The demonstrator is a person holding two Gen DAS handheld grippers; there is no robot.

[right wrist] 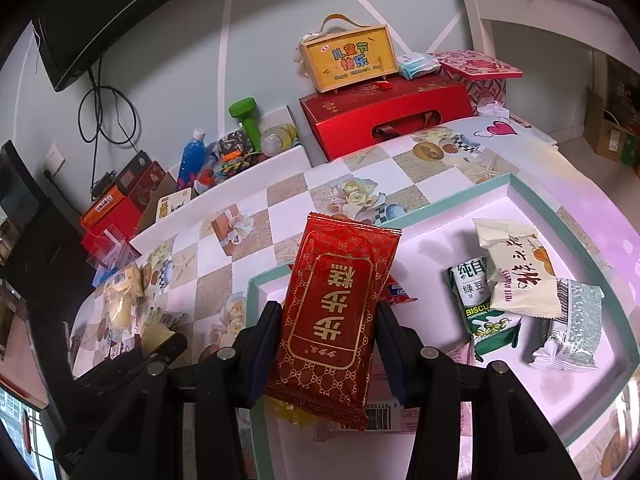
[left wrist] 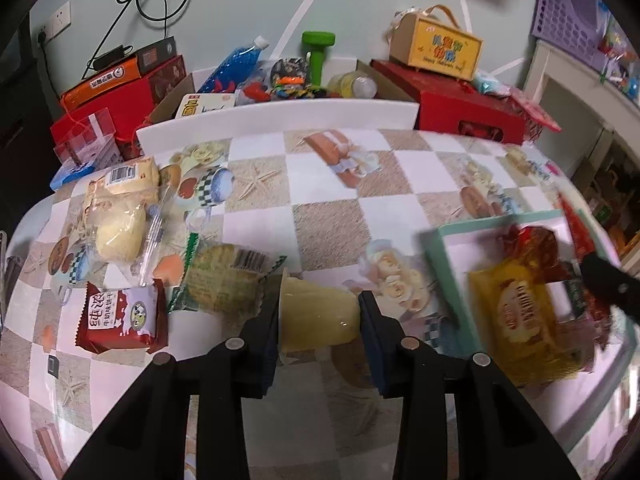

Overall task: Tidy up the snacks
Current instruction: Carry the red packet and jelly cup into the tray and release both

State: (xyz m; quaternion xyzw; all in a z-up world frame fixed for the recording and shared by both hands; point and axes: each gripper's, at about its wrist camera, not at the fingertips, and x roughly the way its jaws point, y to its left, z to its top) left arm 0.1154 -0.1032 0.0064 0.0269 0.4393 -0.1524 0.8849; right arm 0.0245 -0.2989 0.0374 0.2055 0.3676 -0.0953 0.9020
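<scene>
My left gripper (left wrist: pixel 320 308) is shut on a pale yellow wrapped snack (left wrist: pixel 316 316) just above the checked tablecloth. Left of it lie a red cow-print packet (left wrist: pixel 120 316), a green-edged round cake packet (left wrist: pixel 224 276) and a clear bag of yellow buns (left wrist: pixel 120 216). My right gripper (right wrist: pixel 329 308) is shut on a red packet with gold pattern (right wrist: pixel 332 312), held over the left part of the teal-rimmed tray (right wrist: pixel 516 184). Inside the tray lie a green biscuit packet (right wrist: pixel 480 304), a cream packet (right wrist: pixel 516 268) and a grey-white packet (right wrist: pixel 572 328). In the left wrist view the tray (left wrist: pixel 440 248) holds a yellow packet (left wrist: pixel 524 312).
Along the back edge stand a red gift box (right wrist: pixel 384 116) with a yellow handled box (right wrist: pixel 348 60) on top. Left of it is an open carton of clutter (left wrist: pixel 280 80) with a green dumbbell (left wrist: pixel 318 52). More red boxes (left wrist: pixel 112 108) are stacked at the far left.
</scene>
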